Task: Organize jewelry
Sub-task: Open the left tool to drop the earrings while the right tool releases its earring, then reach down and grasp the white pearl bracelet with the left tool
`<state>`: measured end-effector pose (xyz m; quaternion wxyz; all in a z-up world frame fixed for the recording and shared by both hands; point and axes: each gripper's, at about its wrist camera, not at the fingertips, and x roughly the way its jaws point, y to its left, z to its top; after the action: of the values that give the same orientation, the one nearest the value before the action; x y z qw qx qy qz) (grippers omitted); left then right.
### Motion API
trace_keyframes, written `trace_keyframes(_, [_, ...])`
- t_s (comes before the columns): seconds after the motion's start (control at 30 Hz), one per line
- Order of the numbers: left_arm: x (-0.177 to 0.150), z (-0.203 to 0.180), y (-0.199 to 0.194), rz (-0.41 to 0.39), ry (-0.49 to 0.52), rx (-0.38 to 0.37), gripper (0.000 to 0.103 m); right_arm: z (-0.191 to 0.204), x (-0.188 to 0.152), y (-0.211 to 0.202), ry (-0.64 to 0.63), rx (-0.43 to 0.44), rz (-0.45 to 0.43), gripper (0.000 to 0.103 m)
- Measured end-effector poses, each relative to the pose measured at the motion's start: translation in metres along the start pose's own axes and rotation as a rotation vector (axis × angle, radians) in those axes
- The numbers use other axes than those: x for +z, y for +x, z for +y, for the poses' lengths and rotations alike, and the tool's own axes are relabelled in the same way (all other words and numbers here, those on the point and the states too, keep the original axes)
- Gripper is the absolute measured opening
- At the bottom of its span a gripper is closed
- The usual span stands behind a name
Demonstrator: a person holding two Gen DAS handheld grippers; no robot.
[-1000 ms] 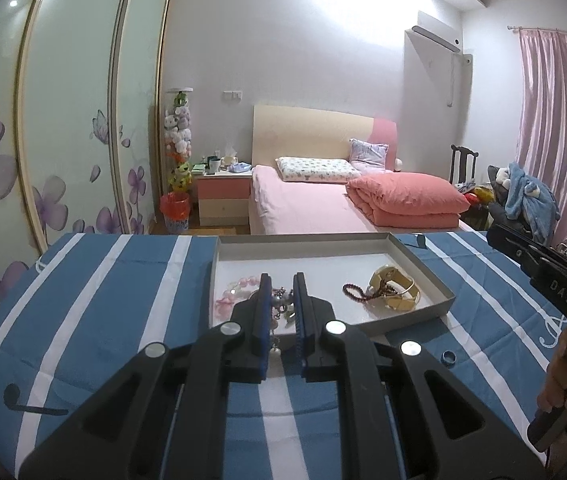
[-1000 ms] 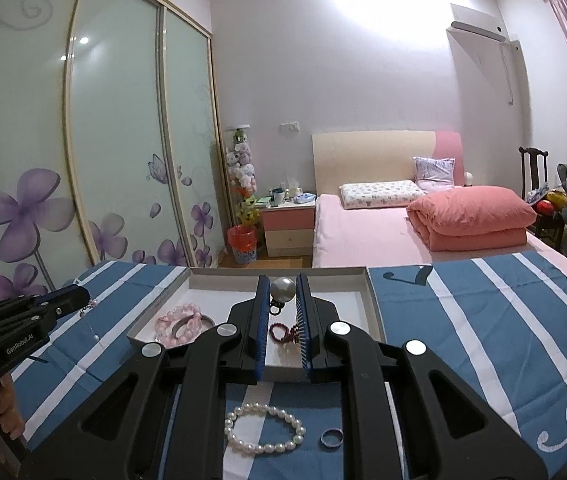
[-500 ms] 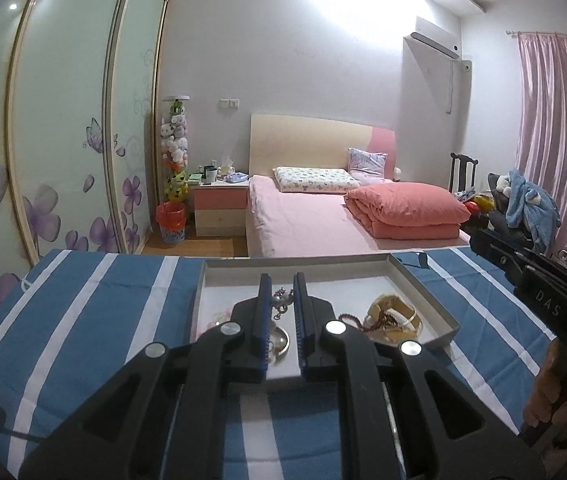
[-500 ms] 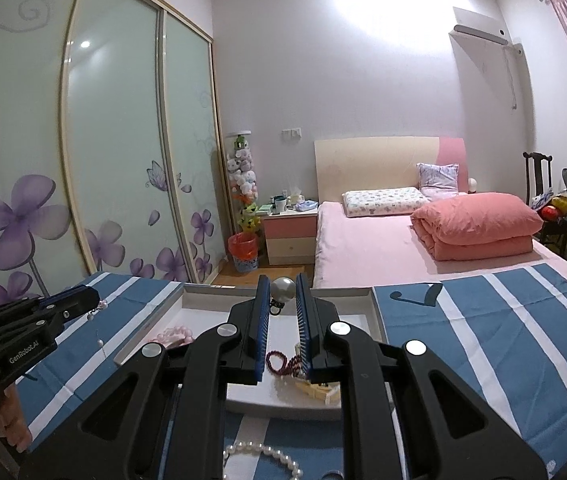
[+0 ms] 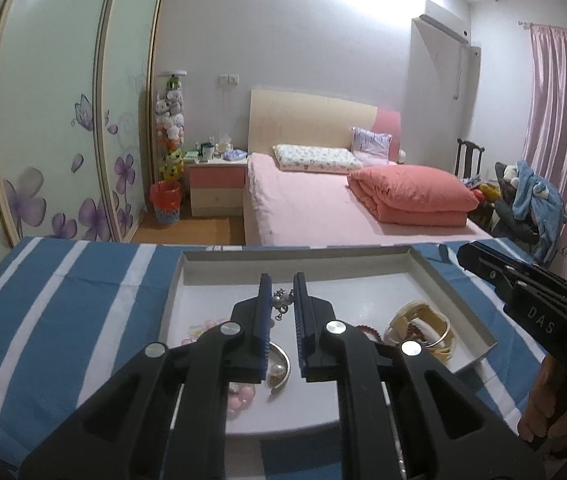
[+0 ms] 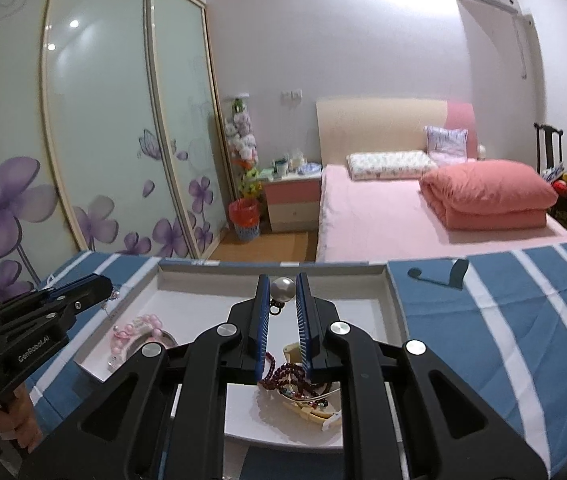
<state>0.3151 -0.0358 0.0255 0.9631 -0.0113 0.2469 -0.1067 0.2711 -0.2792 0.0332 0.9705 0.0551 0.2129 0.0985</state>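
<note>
A shallow white tray (image 5: 459, 292) lies on the blue-and-white striped cloth (image 5: 63, 300). My left gripper (image 5: 282, 283) hangs over the tray, shut on a small silver charm earring (image 5: 281, 301). Below it lie a silver bangle (image 5: 280, 364), a pink bead bracelet (image 5: 239, 396), a gold bangle (image 5: 423, 328) and dark red beads (image 5: 368, 330). My right gripper (image 6: 282, 281) is over the same tray (image 6: 391, 300), shut on a pearl earring (image 6: 283, 290). Under it lie the dark red beads (image 6: 291, 376) and the gold bangle (image 6: 307, 406). The pink bracelet (image 6: 139, 326) sits further left.
Each gripper shows in the other's view: the right one (image 5: 523, 292) at the tray's right side, the left one (image 6: 43, 308) at its left edge, with a hand below. Beyond the table's far edge stand a pink bed (image 5: 303, 208) and wardrobe doors (image 6: 103, 140).
Both grippers have moved forward and slightly down, from the tray's near edge to above its inside. The pearl bracelet and ring on the cloth have left the right wrist view.
</note>
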Motion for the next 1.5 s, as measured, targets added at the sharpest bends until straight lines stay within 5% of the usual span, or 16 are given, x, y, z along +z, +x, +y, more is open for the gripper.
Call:
trace_keyframes(0.43, [-0.008, 0.003, 0.042, 0.074, -0.014, -0.005, 0.012, 0.004, -0.009, 0.024, 0.007, 0.025, 0.089, 0.015])
trace_keyframes(0.5, [-0.01, 0.004, 0.044, 0.077, -0.018, -0.009, 0.013, 0.003, -0.008, 0.024, 0.006, 0.027, 0.094, 0.018])
trace_keyframes(0.6, [-0.009, 0.004, 0.045, 0.081, -0.022, -0.008, 0.02, 0.002, -0.006, 0.024, 0.012, 0.024, 0.086, 0.037])
trace_keyframes(1.1, [-0.008, 0.006, 0.022, 0.064, -0.039, -0.017, 0.023, 0.005, -0.007, 0.004, -0.008, 0.025, 0.058, 0.038])
trace_keyframes(1.5, [-0.036, -0.021, -0.031, 0.082, -0.018, -0.105, 0.032, 0.001, -0.024, -0.051, 0.009, 0.042, 0.038, 0.038])
